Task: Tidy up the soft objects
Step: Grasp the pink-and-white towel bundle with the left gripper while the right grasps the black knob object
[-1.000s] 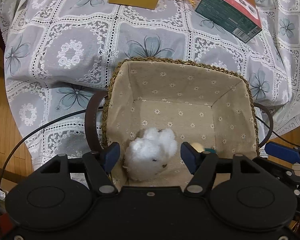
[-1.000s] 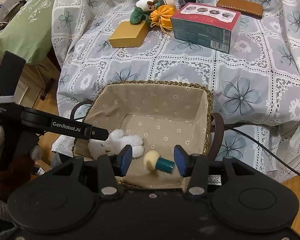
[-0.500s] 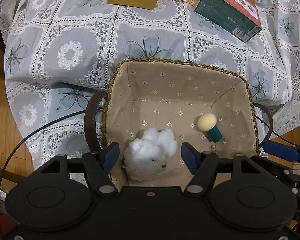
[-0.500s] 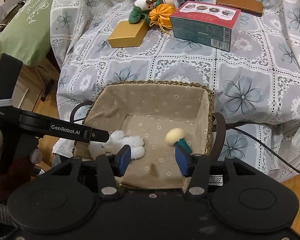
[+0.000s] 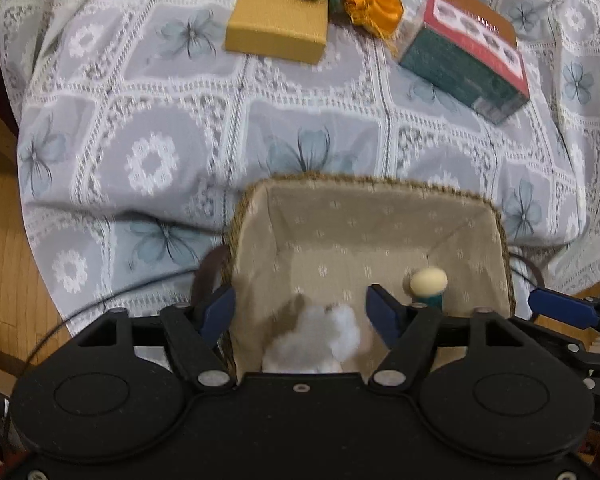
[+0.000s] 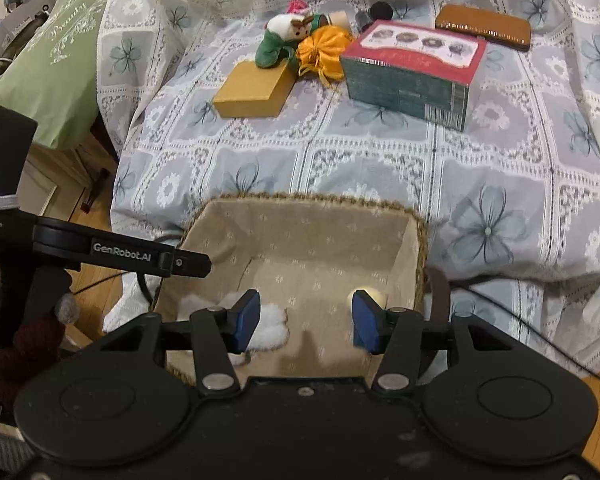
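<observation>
Both claws, left and right, hang released above the fabric-lined woven basket, where a fluffy white plush toy lies against its near edge.

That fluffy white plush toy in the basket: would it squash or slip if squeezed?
The white plush toy looks fuzzy and stuffed, so it would probably compress between the fingers and grip well. It likely weighs little for its size. Lying slumped in the basket, it seems unlikely to roll.
</observation>
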### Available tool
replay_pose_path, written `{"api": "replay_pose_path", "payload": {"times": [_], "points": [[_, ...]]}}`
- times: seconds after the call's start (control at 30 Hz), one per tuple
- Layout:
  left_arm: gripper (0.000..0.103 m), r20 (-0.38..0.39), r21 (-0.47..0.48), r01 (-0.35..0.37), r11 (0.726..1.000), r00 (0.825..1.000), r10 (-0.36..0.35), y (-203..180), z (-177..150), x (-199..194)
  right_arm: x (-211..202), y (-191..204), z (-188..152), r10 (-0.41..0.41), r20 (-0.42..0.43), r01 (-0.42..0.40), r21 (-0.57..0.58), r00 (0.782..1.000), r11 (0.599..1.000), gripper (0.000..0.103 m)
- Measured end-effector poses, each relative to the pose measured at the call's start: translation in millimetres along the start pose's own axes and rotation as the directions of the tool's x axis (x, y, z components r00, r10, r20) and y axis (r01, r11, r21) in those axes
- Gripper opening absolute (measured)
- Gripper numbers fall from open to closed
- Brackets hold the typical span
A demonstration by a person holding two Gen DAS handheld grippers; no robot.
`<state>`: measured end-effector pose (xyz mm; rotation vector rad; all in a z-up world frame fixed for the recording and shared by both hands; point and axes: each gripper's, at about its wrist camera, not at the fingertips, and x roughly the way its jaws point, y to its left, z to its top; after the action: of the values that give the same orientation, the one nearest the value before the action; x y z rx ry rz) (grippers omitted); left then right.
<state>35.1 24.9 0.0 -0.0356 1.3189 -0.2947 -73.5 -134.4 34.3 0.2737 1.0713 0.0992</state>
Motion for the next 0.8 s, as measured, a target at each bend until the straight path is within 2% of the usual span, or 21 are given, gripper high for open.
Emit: {"api": "replay_pose_path", "payload": {"times": [0.03, 0.33, 0.8], "points": [[0.075, 0.016, 0.0, -0.004, 1.0, 1.0, 0.004, 0, 4, -2, 0, -1, 5, -0.002, 0.008, 0.002, -0.002, 1.0, 1.0, 0.051], [0.075, 0.14, 0.003, -0.036, 0.999, 0.989, 0.036, 4, 51, -11, 5, -12, 58, -0.035, 0.112, 0.036, -0.013, 0.993, 0.999, 0.052], [0.076, 0.298, -0.017, -0.065, 0.998, 0.952, 0.067, 4, 138, -3, 42, -45, 175, -0.092, 0.268, 0.09, 0.021, 0.959, 0.996, 0.055]]}}
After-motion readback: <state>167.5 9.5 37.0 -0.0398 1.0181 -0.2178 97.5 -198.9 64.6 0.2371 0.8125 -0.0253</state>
